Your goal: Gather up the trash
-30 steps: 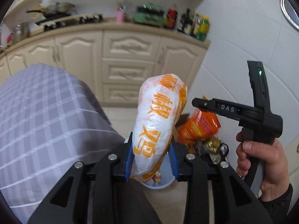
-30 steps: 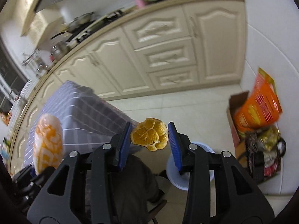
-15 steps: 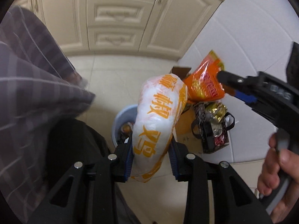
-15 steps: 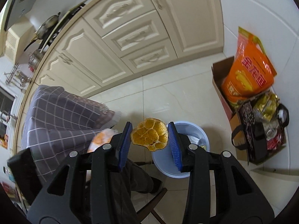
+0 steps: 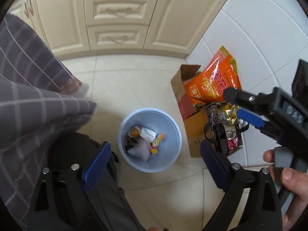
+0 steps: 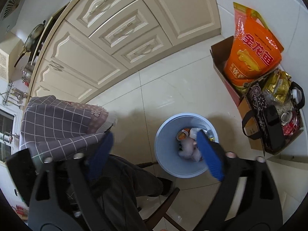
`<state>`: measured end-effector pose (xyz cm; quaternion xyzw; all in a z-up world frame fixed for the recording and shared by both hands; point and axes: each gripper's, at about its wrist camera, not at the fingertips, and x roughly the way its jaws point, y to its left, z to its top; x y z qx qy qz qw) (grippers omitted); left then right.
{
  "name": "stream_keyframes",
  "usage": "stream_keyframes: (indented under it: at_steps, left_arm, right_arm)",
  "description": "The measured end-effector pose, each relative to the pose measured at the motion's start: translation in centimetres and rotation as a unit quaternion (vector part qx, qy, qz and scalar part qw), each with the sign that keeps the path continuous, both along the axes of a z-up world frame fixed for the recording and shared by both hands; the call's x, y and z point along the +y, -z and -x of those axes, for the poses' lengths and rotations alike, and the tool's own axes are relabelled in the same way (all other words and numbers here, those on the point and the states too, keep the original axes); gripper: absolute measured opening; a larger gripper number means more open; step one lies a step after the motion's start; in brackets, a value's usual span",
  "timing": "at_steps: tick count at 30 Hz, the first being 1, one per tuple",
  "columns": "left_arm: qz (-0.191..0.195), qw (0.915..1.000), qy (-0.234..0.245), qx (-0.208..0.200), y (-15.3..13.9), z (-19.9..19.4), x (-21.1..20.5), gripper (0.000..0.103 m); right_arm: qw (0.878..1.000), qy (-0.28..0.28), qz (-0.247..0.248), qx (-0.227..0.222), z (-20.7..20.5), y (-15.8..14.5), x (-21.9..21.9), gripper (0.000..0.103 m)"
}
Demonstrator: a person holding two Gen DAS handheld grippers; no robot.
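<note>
While both claws hang over the bin (image 5: 123, 134), the left gripper (image 5: 154, 159) and right gripper (image 6: 156, 154) gape wide, empty; wrappers (image 5: 146, 134) lie inside.

Left gripper (image 5: 154, 160) spread wide, nothing between its blue pads (image 5: 96, 160), poised above the blue bin (image 5: 125, 154) and pointing down at it. Right gripper (image 6: 156, 155) likewise wide apart and empty, also over the bin, its right pad overlapping the bin's mouth. Right hand (image 5: 292, 188) wraps that gripper's handle, finger on the trigger.
</note>
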<state>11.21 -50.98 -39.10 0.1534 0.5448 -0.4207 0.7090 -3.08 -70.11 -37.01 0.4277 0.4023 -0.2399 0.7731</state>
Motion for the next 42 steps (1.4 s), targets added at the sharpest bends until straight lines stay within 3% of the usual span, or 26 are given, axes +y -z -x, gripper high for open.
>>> stream_keyframes:
  at_steps: [10,16,22,28,31,34,42]
  left_arm:
    - [0.055,0.9947,0.018,-0.085,-8.1,1.6,1.9,0.094]
    - [0.087,0.9858,0.018,-0.142,-13.0,2.3,4.4,0.096]
    - [0.113,0.9712,-0.024,-0.209,-18.4,1.5,9.0,0.097]
    - [0.112,0.9604,-0.093,-0.238,-22.1,-1.0,15.2,0.098]
    - [0.108,0.95,-0.138,-0.259,-23.8,-2.5,19.4,0.098]
    - [0.11,0.9344,-0.191,-0.28,-26.0,-3.8,24.0,0.098]
    - [0.107,0.8772,-0.298,-0.361,-32.1,-4.8,34.0,0.098]
  right_arm:
    - [1.0,-0.009,0.026,0.003,-0.6,-2.5,1.2,0.097]
    - [0.997,-0.032,0.065,-0.021,-2.1,-7.0,3.4,0.097]
    - [0.991,-0.077,0.098,-0.055,-4.5,-11.8,7.0,0.097]
    - [0.976,-0.132,0.146,-0.093,-7.7,-18.1,12.4,0.097]
    - [0.964,-0.164,0.171,-0.118,-9.2,-21.2,15.8,0.097]
    - [0.951,-0.192,0.2,-0.137,-10.8,-24.0,19.7,0.097]
    - [0.917,-0.253,0.25,-0.184,-13.4,-29.1,29.5,0.097]
